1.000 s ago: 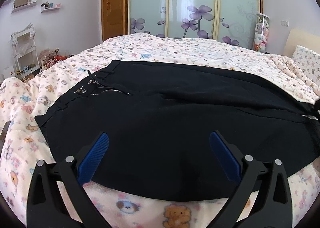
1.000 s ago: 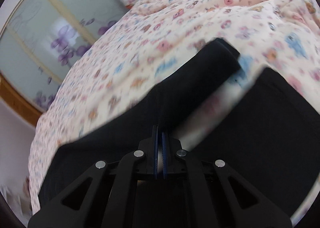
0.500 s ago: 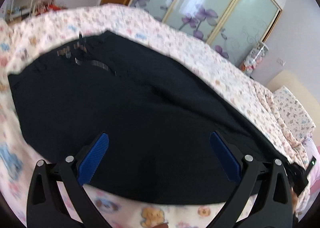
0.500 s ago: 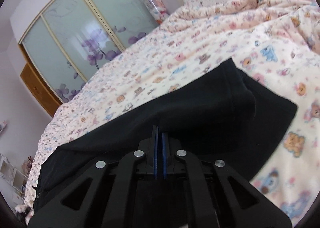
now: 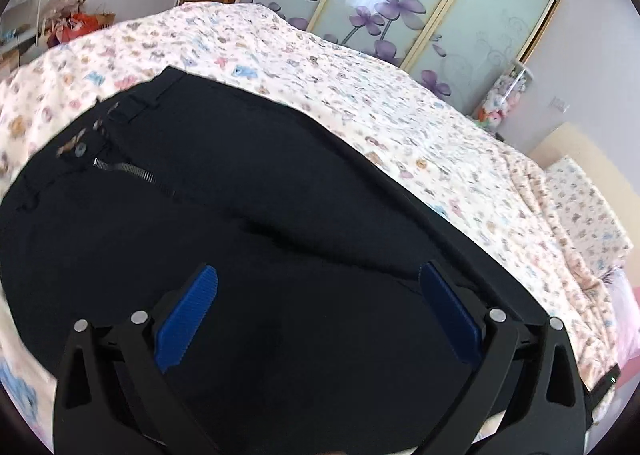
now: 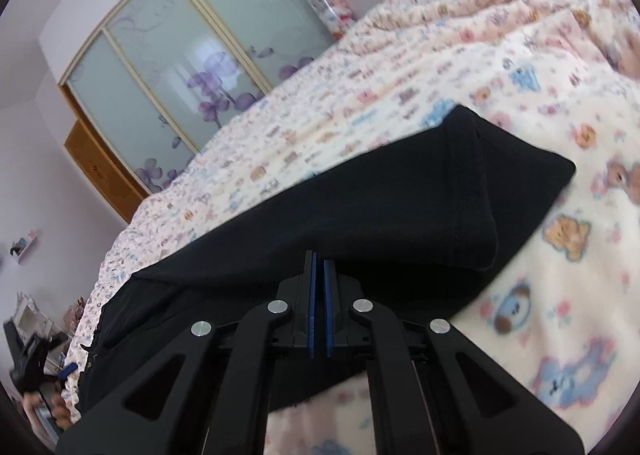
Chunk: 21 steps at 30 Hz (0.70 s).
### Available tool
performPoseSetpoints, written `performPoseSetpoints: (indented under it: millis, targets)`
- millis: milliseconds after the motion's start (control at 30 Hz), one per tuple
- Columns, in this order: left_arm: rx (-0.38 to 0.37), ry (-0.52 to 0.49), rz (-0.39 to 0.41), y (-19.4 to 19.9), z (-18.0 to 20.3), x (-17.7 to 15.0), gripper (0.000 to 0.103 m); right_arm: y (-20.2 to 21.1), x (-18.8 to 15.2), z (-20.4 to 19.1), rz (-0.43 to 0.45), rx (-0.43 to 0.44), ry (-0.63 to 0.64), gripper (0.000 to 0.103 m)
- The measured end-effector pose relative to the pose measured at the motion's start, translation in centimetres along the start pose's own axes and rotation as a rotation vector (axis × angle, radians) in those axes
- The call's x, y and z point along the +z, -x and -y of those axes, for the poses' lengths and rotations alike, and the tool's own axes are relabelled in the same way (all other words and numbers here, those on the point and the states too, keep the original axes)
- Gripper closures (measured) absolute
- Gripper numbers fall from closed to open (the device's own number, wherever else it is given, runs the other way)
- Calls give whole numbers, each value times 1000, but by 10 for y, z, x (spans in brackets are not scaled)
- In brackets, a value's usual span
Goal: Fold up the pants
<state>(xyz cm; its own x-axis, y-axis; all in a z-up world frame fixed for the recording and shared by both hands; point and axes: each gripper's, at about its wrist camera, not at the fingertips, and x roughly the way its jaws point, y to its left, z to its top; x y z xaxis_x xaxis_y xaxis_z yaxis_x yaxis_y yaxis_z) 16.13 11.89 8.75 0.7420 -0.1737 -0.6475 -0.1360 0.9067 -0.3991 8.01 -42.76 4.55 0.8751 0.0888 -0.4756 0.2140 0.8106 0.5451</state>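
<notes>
Black pants [image 5: 260,215] lie spread on the bed, with the waistband, button and open zipper [image 5: 132,171] at the left. My left gripper [image 5: 316,287] is open above the seat area, its blue pads wide apart, holding nothing. In the right wrist view the pant legs [image 6: 400,215] stretch across the bed with the hems at the right. My right gripper [image 6: 319,267] is shut on the near edge of the pant leg, which drapes over the fingers.
The bed has a cream bear-print blanket [image 5: 360,95]. A wardrobe with frosted floral sliding doors [image 5: 380,3] stands beyond it. A pillow and headboard [image 5: 588,195] are at the right. Shelves and clutter [image 5: 68,19] stand at the left.
The left gripper tilted and moved further over the pants, still open. The right gripper stayed shut on the leg, which moved so the hems now lie together on the blanket.
</notes>
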Motion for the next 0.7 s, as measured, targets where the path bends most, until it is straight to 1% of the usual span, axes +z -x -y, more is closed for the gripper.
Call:
performPoseSetpoints:
  millis: [67,100,133,167,233,267,300,400,433,467,500,533,567,600,633,700]
  targets:
    - [-37,44,-19,-11,0,11,2,-2,-2,0,14,25,14,100]
    - [-105,93,-44,-20,-1,20,2,-3,-4,3,14,38,6,100]
    - [-155,129,-61,-28,0,28,2,-6,-5,8,11,54,-10,100]
    - [-171,145,-63,-34,2,35,2,-9,-6,12,7,62,-25,100]
    - [-182,171,-32,-50,10,54,2,-14,-7,20,-5,81,-59,100]
    - [-197,208,-13,-59,12,62,2,-18,-8,24,-12,90,-74,100]
    - [-207,234,-15,-68,12,68,2,-21,-8,27,-20,95,-84,100]
    - [-197,252,-84,-110,19,84,3,-27,-10,32,-39,116,-98,100]
    - [-209,259,-93,-124,21,87,4,-29,-10,33,-42,123,-101,100]
    - [-213,269,-98,-133,21,88,14,-29,-10,33,-43,127,-101,99]
    - [-236,297,-110,-148,20,90,19,-28,-11,34,-42,132,-100,99]
    - [-249,316,-118,-158,19,92,27,-28,-12,33,-42,133,-98,100]
    - [-257,344,-114,-171,18,95,32,-28,-13,33,-40,134,-94,99]
    - [-256,348,-107,-178,17,98,36,-28,-13,33,-40,135,-92,99]
    - [-241,345,-100,-183,17,101,38,-29,-13,31,-40,137,-90,99]
    - [-192,315,-56,-194,20,108,38,-29,-14,30,-39,140,-89,99]
